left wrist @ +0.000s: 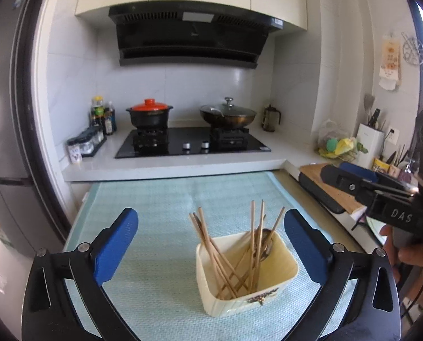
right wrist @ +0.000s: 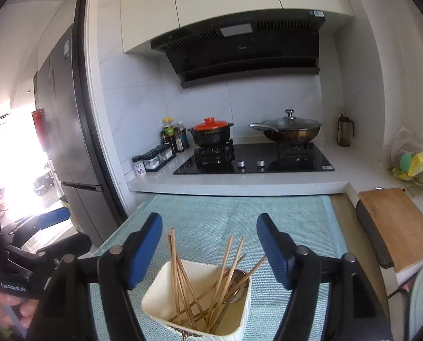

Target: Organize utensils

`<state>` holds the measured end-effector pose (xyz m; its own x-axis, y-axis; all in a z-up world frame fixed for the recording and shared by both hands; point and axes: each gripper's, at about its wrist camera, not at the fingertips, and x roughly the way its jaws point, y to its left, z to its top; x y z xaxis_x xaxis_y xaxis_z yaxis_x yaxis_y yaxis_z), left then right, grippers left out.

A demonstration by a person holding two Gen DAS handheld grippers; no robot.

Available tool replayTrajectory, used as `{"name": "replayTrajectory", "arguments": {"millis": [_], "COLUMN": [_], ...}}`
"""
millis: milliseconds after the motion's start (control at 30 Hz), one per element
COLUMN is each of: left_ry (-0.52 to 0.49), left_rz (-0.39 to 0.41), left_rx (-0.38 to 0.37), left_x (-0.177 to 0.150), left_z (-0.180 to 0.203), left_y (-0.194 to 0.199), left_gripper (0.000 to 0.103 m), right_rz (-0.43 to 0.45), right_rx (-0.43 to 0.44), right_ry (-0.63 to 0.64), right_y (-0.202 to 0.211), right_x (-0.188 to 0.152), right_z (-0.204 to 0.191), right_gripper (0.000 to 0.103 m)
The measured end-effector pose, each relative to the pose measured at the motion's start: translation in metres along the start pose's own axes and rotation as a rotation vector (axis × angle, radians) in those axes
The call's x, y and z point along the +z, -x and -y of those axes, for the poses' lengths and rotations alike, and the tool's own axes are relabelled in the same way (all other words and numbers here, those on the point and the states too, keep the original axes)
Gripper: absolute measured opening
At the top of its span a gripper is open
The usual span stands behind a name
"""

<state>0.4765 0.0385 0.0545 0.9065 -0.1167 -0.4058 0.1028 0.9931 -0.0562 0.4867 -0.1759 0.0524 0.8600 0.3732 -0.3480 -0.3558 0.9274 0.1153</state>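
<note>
Chopsticks [left wrist: 228, 253] and a spoon [left wrist: 264, 245] already standing in the cream bin [left wrist: 248, 298] at 6 o'clock on the surface [left wrist: 154, 204] — apparently done; left claw [left wrist: 211, 247] and right claw [right wrist: 210, 253] both spread, empty.

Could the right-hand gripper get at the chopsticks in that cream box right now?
Probably yes. The right gripper is open just above the chopsticks, which stand loose in the cream box. Nothing lies between them, and the left gripper is off to the side.

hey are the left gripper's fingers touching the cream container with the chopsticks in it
Apart. The left wrist view shows the left gripper open, its fingers either side of the cream container, with mat visible between them.
</note>
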Motion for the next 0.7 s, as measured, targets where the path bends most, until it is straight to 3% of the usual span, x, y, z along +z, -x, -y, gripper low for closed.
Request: {"name": "replayTrajectory", "arguments": {"millis": [167, 267, 333, 533, 700], "left_ry": [0.023, 0.057, 0.080, 0.040, 0.049], "left_rz": [0.007, 0.026, 0.020, -0.026, -0.065], "left_rx": [0.096, 0.168, 0.209, 0.240, 0.141], "left_x": [-0.039, -0.071, -0.087, -0.102, -0.104], "left_z": [0.006, 0.007, 0.007, 0.021, 0.027], "left_y": [0.047, 0.073, 0.084, 0.110, 0.128], "left_gripper": [0.103, 0.103, 0.103, 0.103, 0.103], "right_rz": [-0.016, -0.022, -0.004, -0.026, -0.061], "right_rx": [-0.051, -0.093, -0.131, -0.174, -0.186], "right_ry": [0.030, 0.065, 0.092, 0.082, 0.086], "right_y": [0.062, 0.095, 0.115, 0.146, 0.161], "right_x": [-0.019, -0.052, -0.077, -0.128, -0.135], "right_z": [-0.016, -0.030, -0.042, -0.065, -0.078], "right_gripper": [0.088, 0.101, 0.103, 0.103, 0.103]}}
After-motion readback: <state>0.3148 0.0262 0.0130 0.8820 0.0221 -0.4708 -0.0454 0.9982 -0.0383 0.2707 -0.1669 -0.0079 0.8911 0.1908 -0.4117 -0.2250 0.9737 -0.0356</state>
